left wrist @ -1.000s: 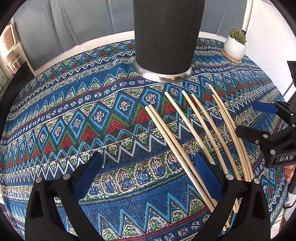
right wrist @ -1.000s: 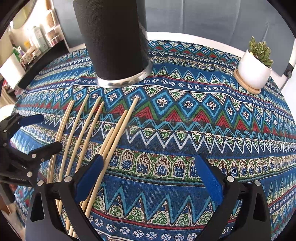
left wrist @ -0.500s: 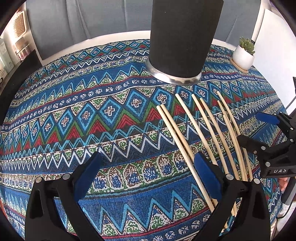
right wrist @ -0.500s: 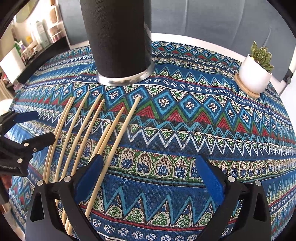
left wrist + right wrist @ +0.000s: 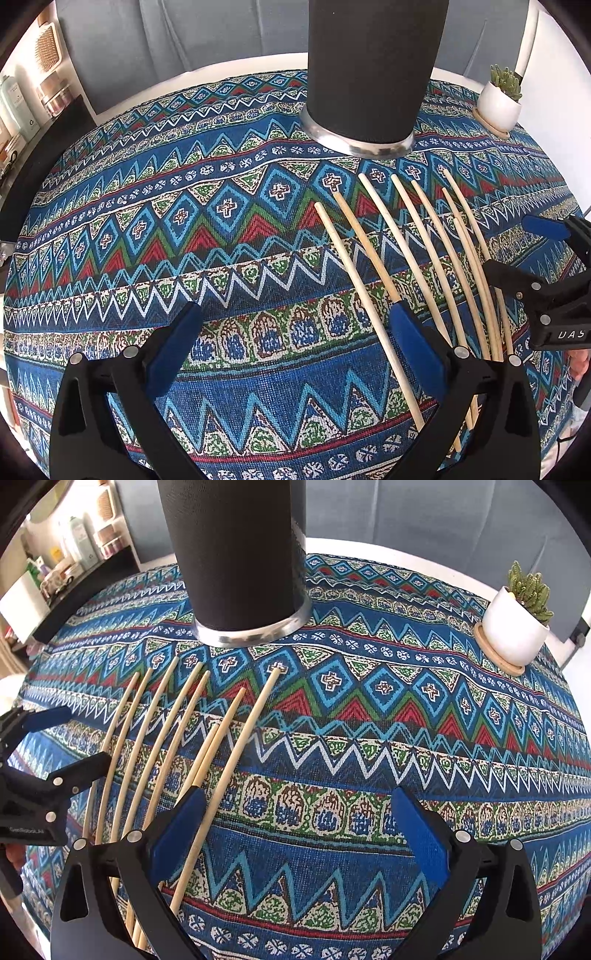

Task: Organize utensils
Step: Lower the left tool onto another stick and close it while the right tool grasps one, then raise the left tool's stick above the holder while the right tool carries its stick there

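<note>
The top of the black cylindrical holder (image 5: 369,66) was cut off by the frame, so its contents could not be told. Chopsticks (image 5: 373,266) were fanned on the patterned tablecloth (image 5: 147,229) just before it, their near ends hidden beneath the left gripper (image 5: 291,332) and right gripper (image 5: 291,812). Both were held apart, empty. Since a second earlier, the holder was seen nearer.

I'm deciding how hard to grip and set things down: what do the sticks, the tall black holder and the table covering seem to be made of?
Chopsticks: pale, matte, probably bamboo or wood; uniform tan, no shine.
Tall black holder: dark matte body, possibly fine mesh or textured coating, with a shiny metal base ring.
Tablecloth: woven fabric; visible thread grain, printed pattern.
</note>
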{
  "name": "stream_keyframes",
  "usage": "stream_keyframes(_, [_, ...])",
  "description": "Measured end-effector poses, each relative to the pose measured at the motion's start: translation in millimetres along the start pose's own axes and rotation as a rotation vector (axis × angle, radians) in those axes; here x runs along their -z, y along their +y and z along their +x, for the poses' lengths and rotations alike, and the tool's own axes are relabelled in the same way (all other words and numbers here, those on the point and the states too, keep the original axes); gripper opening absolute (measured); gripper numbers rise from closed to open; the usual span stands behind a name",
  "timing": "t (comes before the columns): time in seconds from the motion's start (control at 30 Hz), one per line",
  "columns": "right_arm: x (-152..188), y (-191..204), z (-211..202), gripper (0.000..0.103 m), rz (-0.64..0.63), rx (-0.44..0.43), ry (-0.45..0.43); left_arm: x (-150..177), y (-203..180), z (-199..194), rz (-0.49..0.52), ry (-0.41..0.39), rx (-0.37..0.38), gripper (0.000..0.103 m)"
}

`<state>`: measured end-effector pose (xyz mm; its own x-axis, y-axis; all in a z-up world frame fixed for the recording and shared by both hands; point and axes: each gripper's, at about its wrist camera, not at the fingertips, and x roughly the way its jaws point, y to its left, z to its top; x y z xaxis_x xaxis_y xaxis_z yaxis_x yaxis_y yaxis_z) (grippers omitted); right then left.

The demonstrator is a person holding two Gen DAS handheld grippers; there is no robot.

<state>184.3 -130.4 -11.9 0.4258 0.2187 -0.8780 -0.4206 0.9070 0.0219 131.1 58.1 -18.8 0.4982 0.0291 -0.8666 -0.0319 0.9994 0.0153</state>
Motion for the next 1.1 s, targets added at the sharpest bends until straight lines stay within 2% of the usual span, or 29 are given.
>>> stream_keyframes(0.07, [-1.1, 0.0, 0.7, 0.094, -0.013, -0.003, -0.007, 1.8, 0.4, -0.3, 0.014, -0.011, 0.01, 0.098])
stream_keyframes(0.1, [0.1, -0.3, 0.0, 0.087, -0.019, -0.007, -0.014, 2.8, 1.7, -2.1, 0.017, -0.012, 0.016, 0.093])
stream_keyframes(0.13, [1.2, -0.9, -3.2, 0.058, -0.028, -0.013, -0.034, 3.4, 4.5, -6.3, 0.006, -0.018, 0.012, 0.074])
stream_keyframes(0.17, [3.0, -3.7, -8.6, 0.037, -0.034, -0.021, -0.061, 3.4, 9.4, -11.2, -0.013, -0.031, 0.007, 0.056])
stream_keyframes(0.2, [3.4, -8.3, -11.3, 0.01, -0.023, -0.026, -0.067, 2.5, 15.3, -12.9, -0.033, -0.033, 0.006, 0.032])
stream_keyframes(0.3, [3.5, -24.1, -12.2, 0.006, 0.015, -0.083, -0.059, 2.1, 28.1, -14.2, -0.018, -0.021, 0.044, 0.02])
stream_keyframes(0.33, [3.8, -29.1, -12.5, 0.005, 0.029, -0.104, -0.059, 2.2, 33.4, -15.3, -0.028, -0.018, 0.049, 0.011])
stream_keyframes(0.4, [3.6, -38.7, -12.6, 0.005, 0.075, -0.142, -0.053, 2.5, 41.8, -15.5, -0.06, -0.017, 0.071, 0.005])
stream_keyframes(0.8, [0.4, -60.2, -52.4, 0.005, 0.092, -0.182, -0.145, -5.4, 46.4, -36.8, -0.054, -0.052, 0.071, 0.005])
stream_keyframes(0.97, [-7.9, -66.7, -77.1, 0.005, 0.085, -0.125, -0.207, -18.1, 47.1, -58.7, -0.056, -0.089, 0.072, 0.005])
stream_keyframes(1.1, [-19.9, -70.9, -98.5, 0.005, 0.082, -0.118, -0.244, -31.8, 43.8, -78.0, -0.044, -0.128, 0.055, 0.005])
